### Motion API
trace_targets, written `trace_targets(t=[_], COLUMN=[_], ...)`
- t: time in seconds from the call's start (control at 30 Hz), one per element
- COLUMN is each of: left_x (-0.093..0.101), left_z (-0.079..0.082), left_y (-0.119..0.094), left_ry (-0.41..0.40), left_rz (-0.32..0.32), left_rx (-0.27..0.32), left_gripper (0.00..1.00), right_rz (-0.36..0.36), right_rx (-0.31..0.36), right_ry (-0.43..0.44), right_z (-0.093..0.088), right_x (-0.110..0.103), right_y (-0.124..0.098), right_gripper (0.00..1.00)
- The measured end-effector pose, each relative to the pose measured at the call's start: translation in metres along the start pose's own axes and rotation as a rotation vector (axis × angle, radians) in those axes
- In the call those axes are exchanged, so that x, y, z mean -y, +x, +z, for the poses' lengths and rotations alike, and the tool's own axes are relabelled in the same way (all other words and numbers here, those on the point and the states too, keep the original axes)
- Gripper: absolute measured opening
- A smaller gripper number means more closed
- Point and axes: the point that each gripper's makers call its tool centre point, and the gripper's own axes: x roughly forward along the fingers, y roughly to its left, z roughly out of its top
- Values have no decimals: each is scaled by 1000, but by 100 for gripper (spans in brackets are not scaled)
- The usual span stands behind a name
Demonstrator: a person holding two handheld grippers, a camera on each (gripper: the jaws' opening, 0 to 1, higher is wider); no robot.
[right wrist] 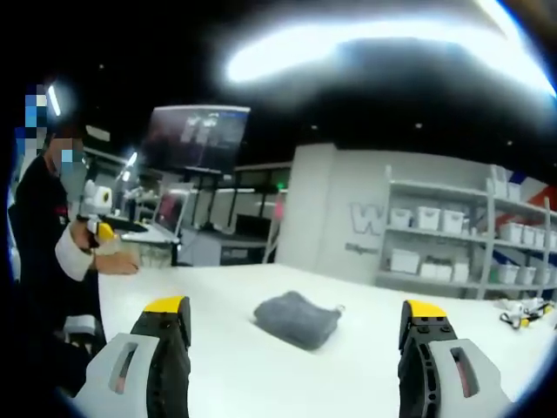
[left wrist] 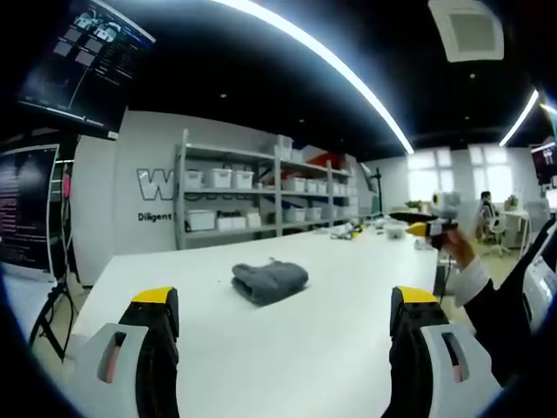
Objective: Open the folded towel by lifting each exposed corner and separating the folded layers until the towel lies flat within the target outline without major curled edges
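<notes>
Towel (left wrist: 269, 281): grey, folded, alone mid-tabletop (left wrist: 331, 348), dead ahead of your left hand-held gripper (left wrist: 283, 326) and your right hand-held gripper (right wrist: 296, 335). Both wide open, holding nothing (neither touching cloth). Long axis crosswise to the left; neither looks clearly nearer.

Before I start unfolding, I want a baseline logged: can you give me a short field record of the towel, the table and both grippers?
towel: grey towel, folded in a compact bundle, not yet opened
towel place: lying on the white table, ahead of both grippers
left gripper: open, jaws wide apart, short of the towel, holding nothing
right gripper: open, jaws wide apart, short of the towel, holding nothing
target outline: none discernible on the table
background: shelves with bins
</notes>
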Motion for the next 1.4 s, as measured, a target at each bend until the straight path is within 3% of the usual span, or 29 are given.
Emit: trace_targets(t=[0.27,0.83,1.4], left_x=[-1,3,0], left_z=[5,2,-1], left_y=[-2,0,-1], left_ry=[2,-7,1], left_rz=[4,-15,4], left_rx=[25,6,1], left_gripper=[98,100,100], right_rz=[25,78,71], right_rx=[55,53,23], right_ry=[19,10,13], right_z=[9,3,-5], right_x=[-6,-24,-22], right_y=[1,14,18], right_gripper=[99,99,99])
